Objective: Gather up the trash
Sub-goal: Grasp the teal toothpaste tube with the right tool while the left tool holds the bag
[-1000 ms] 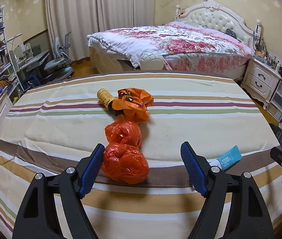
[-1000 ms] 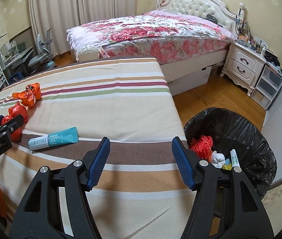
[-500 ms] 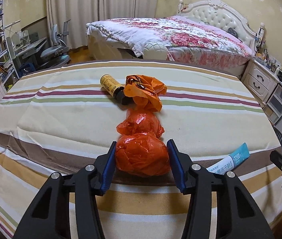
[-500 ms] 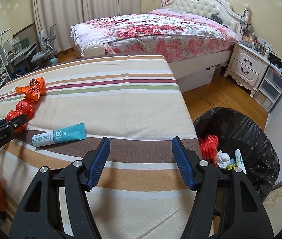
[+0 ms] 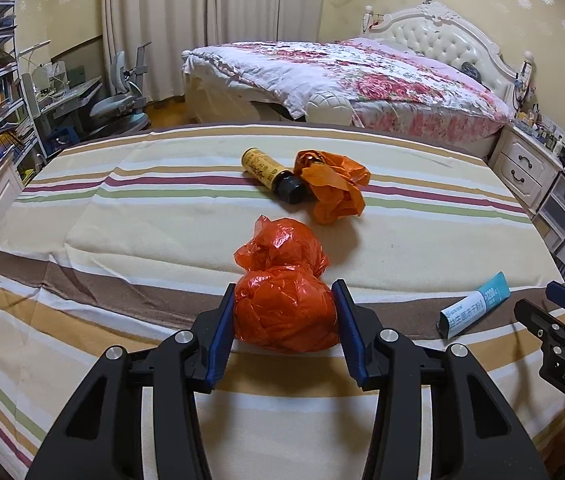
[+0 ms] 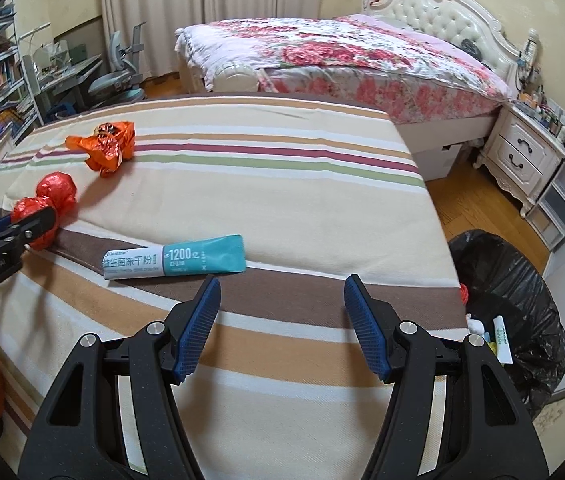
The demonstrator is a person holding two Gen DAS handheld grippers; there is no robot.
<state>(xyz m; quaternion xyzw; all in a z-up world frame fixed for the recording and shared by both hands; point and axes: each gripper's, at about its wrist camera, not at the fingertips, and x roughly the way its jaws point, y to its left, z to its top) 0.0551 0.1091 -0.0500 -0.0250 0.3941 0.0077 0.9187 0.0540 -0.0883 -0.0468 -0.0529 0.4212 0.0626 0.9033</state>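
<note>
Left tongs (image 5: 284, 312) pinched on near lobe of red bag (image 5: 282, 304) on striped bed (image 5: 162, 240), right tongs (image 6: 280, 320) wide, empty; could slip, thin plastic crumpling.

Warm, even indoor light is filling both views, giving the walls a yellowish cast and laying only soft, short shadows under the crumpled orange bag (image 5: 286, 312) and the teal packet (image 6: 174, 258) on the striped cloth (image 5: 162, 220). Fisheye distortion is bowing the cloth's stripes and far edge, and dark vignetting is eating into every corner. Focus is staying sharp throughout, with small highlights glinting off the bag's plastic and the black bin liner (image 6: 522, 280).
</note>
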